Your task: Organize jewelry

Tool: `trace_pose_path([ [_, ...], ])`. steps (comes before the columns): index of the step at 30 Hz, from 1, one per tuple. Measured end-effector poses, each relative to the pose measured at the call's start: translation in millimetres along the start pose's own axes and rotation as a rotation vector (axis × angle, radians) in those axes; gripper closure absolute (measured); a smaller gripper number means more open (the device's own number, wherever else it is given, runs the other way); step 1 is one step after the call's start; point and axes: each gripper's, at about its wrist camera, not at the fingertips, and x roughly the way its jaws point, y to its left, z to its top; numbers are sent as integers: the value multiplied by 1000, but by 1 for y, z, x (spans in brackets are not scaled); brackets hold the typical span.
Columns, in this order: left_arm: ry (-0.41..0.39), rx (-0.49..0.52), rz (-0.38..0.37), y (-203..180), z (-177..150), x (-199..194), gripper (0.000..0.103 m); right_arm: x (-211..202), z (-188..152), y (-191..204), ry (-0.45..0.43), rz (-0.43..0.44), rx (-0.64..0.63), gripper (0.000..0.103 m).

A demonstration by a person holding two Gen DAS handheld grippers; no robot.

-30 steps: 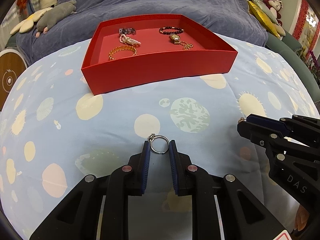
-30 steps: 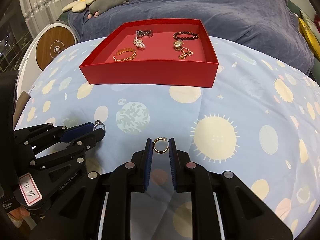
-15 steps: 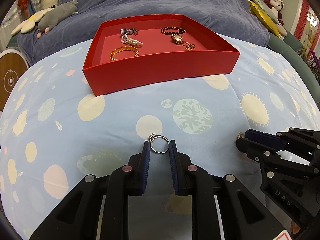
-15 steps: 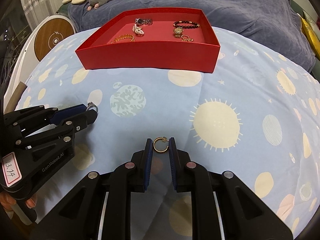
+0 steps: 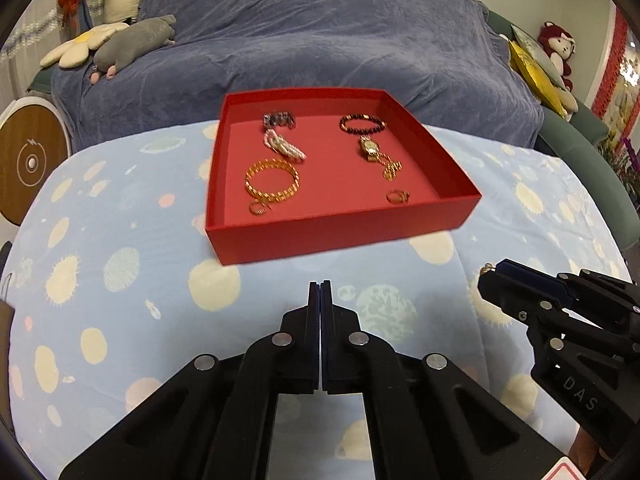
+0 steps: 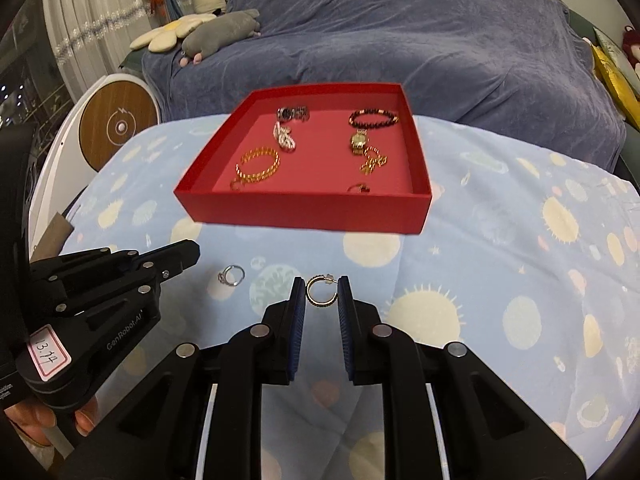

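Observation:
My left gripper [image 5: 320,286] hovers over the blue spotted cloth, its jaws closing flat together with nothing between them. In the right wrist view the left gripper [image 6: 191,251] is just left of a silver ring [image 6: 232,275], which lies loose on the cloth. My right gripper [image 6: 321,294] is shut on a gold hoop earring [image 6: 320,292], held above the cloth. Beyond both stands the red tray [image 5: 340,236], with a gold bracelet [image 5: 272,182], a dark bead bracelet [image 5: 362,124], a gold watch [image 5: 370,148] and small rings inside.
A sofa under a blue throw [image 5: 320,40] rises behind the tray, with plush toys [image 5: 132,40] on its left end. A round wooden-faced device [image 6: 118,128] stands at the left. A person's fingers [image 6: 36,424] grip the left handle.
The silver ring that sat between the left jaws is out of them and lies on the cloth; those jaws have closed together. Both grippers have risen, and the right one still holds the earring.

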Motion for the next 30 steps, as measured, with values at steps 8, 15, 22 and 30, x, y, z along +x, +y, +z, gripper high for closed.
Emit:
trace_pose_path([
  [8, -19, -75, 30, 37, 4, -12, 103, 0, -2, -9, 2, -12, 21, 87],
  [15, 18, -63, 14, 34, -1, -3, 86, 7, -5, -5, 20, -11, 11, 87],
  [22, 70, 53, 18, -3, -15, 40, 61, 10, -9, -8, 38, -15, 10, 87],
  [30, 75, 84, 37, -12, -25, 52, 90, 11, -12, -14, 48, -16, 14, 87],
])
